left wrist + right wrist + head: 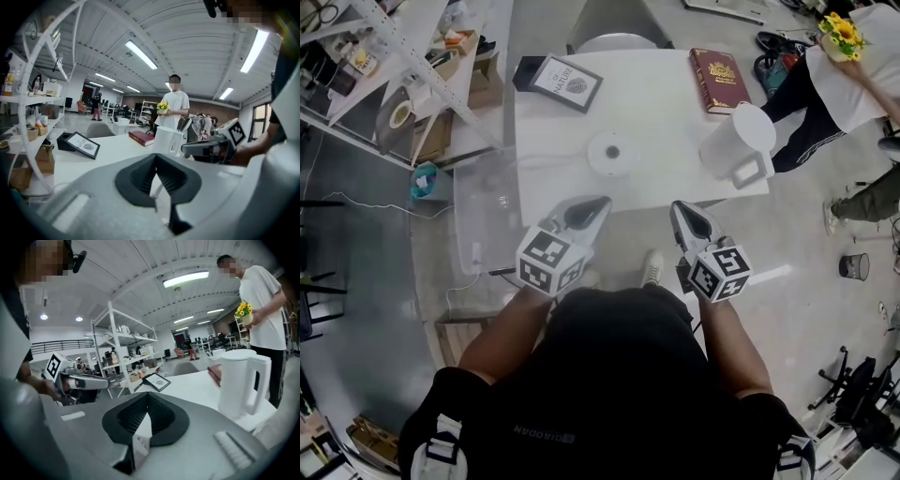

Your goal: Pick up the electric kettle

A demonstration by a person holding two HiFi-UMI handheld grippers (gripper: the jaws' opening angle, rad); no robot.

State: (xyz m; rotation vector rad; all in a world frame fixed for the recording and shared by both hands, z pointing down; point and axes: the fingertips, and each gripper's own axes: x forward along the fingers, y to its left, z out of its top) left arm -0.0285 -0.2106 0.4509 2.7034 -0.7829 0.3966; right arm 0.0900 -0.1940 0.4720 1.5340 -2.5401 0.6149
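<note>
While the electric kettle [738, 141] stands at the counter's [656, 103] right edge, handle turned nearward for grasping, the left gripper [596, 203] and right gripper [681, 209] hover short of it, jaws together and empty.

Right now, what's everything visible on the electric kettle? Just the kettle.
The electric kettle is plain white, matte plastic by the look: a tall cylinder with its lid closed and a loop handle turned toward the person. It stands upright on the white table near the right front corner, off the round base that lies apart to its left. Only the table touches it.
</note>
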